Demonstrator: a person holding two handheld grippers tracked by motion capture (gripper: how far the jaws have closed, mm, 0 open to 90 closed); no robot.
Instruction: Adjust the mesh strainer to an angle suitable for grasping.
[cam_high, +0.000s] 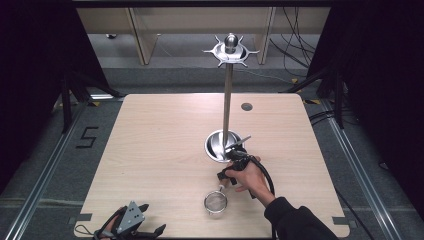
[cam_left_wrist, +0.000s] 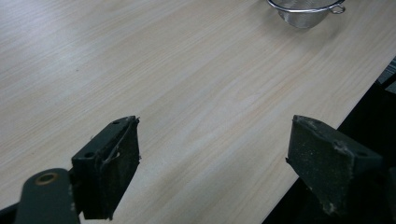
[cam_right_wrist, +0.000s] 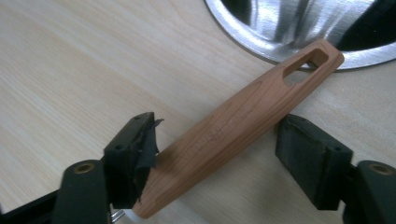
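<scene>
**Rt tool at strainer handle, lt tool idle**

While straddling wooden handle (cam_right_wrist: 243, 126) of strainer (cam_high: 215, 202), rt tool (cam_right_wrist: 215, 154) partly apart: left pad (cam_right_wrist: 140, 154) touching handle, right pad (cam_right_wrist: 310, 158) just beside it, contact unclear, not clamped. Handle tilted, holed tip over rim of steel stand base (cam_right_wrist: 280, 28). Strainer on table (cam_high: 160, 150), near front edge. Lt tool (cam_left_wrist: 215, 163) wide apart, holding nothing, at front-left corner over bare table.

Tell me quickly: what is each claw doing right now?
Left claw: open, holding nothing.
Right claw: open around the strainer's wooden handle, not clamped.
</scene>
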